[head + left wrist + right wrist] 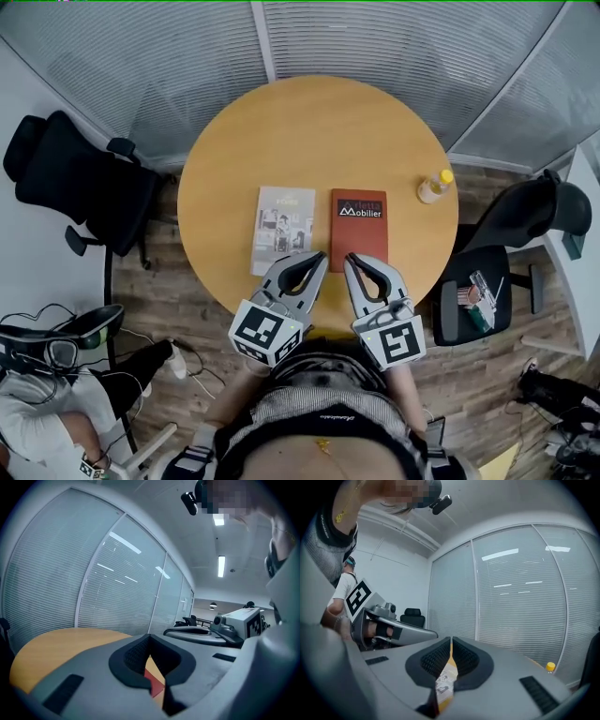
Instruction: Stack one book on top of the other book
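The grey book (pixel 282 229) lies just left of the red book (pixel 358 225), their long axes parallel and running away from the person. The left gripper (pixel 319 257), jaws pressed together and holding nothing, sits off the red book's near-left corner. The right gripper (pixel 349 261), also closed and empty, is at its near edge and looks the nearer.

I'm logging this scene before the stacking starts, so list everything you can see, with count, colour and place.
table: one, round, light wood, centre.
grey book: one, grey, flat on the table, left of the red one.
red book: one, rust red, flat on the table, beside the grey book, not touching it.
bottle: one, pale with a yellow cap, near the table's right edge.
left chair: one, black, left of the table.
right chair: one, black, right of the table.
left gripper: one, grey, jaws shut, empty, at the table's near edge.
right gripper: one, grey, jaws shut, empty, alongside the left gripper.
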`<state>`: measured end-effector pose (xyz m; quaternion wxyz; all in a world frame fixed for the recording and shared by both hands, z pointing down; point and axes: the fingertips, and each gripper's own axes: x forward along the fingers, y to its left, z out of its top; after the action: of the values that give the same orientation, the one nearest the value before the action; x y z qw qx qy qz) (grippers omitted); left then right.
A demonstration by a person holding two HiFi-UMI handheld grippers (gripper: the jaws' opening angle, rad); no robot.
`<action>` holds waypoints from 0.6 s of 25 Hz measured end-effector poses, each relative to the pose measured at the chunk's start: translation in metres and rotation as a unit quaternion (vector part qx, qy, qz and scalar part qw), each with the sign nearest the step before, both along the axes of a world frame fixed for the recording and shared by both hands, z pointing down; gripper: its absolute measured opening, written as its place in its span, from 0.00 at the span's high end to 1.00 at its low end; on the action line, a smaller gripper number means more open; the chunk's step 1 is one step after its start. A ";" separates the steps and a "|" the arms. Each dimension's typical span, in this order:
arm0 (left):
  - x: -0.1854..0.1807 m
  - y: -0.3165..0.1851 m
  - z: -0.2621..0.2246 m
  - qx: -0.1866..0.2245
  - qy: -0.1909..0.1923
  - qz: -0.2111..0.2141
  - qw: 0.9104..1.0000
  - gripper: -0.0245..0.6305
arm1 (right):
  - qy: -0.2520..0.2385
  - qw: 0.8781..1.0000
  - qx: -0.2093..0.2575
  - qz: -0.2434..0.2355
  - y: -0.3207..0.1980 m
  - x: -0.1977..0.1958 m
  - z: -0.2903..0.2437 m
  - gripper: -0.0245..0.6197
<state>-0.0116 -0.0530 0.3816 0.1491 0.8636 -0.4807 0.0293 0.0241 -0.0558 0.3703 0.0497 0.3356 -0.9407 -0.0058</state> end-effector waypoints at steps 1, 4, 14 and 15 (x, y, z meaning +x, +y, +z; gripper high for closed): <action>0.002 0.000 0.000 0.000 -0.002 -0.003 1.000 0.93 | -0.001 1.000 -0.001 -0.002 0.000 0.002 0.000 0.92; 0.007 -0.001 0.000 0.001 -0.006 -0.011 1.000 0.93 | -0.001 1.000 -0.005 -0.007 -0.001 0.010 0.003 0.92; 0.026 -0.011 0.004 -0.001 -0.021 -0.015 1.000 0.93 | 0.003 1.000 -0.010 -0.001 -0.013 0.032 0.009 0.92; 0.027 -0.012 0.006 -0.002 -0.022 -0.015 1.000 0.93 | 0.005 1.000 -0.012 0.001 -0.014 0.034 0.011 0.92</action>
<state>0.0154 -0.0654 0.3871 0.1402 0.8553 -0.4966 0.0473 0.0579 -0.0695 0.3815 0.0585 0.3362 -0.9400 0.0037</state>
